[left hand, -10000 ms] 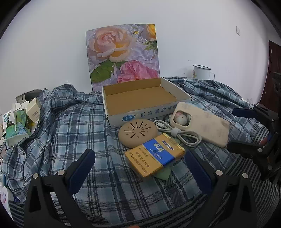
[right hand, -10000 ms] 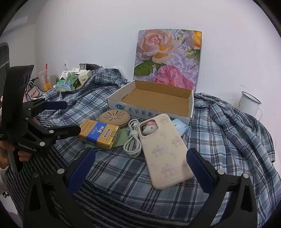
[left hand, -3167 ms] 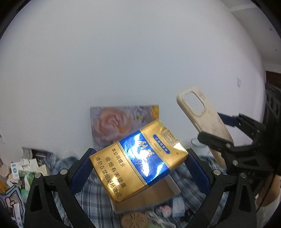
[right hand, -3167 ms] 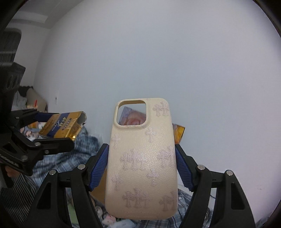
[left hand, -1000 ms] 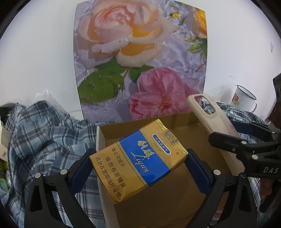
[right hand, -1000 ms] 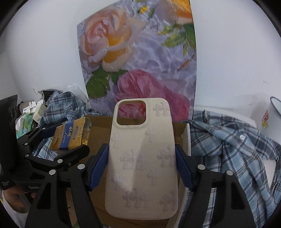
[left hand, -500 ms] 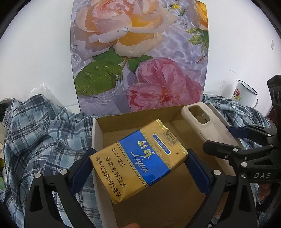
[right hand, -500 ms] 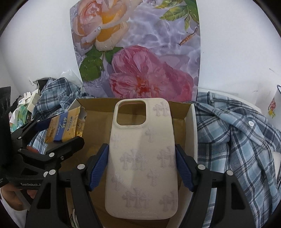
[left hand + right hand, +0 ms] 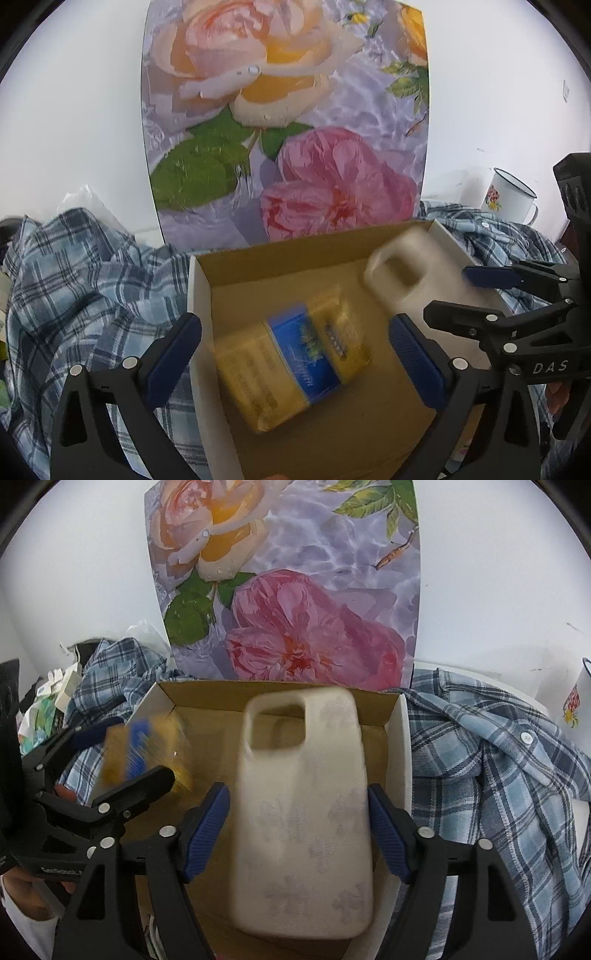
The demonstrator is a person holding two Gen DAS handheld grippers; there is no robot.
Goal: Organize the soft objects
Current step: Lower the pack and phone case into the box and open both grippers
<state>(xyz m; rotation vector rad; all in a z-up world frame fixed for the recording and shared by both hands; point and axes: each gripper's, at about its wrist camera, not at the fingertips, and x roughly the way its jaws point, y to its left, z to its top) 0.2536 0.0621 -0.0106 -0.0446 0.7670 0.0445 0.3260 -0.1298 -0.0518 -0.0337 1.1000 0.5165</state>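
Both items let go over the box, blurred as they drop.
Left gripper [image 9: 295, 354] stands wide, pads clear of the gold-and-blue pack [image 9: 295, 363] below it, inside the cardboard box [image 9: 199, 291]. Right gripper [image 9: 297, 830] jaws are opening, with the cream phone case [image 9: 303, 812] between them and seemingly free. Risk: the case lies near the box's right wall [image 9: 400, 753] and may catch its rim and tip out. Floral lid [image 9: 288, 579] upright behind.

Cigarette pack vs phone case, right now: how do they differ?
The cigarette pack is a gold-and-blue printed block; the phone case is a plain beige thin shell with a camera cutout. The pack sits toward the cardboard box's left side, the case toward its right. Both are blurred, lying between open gripper pads over the box.
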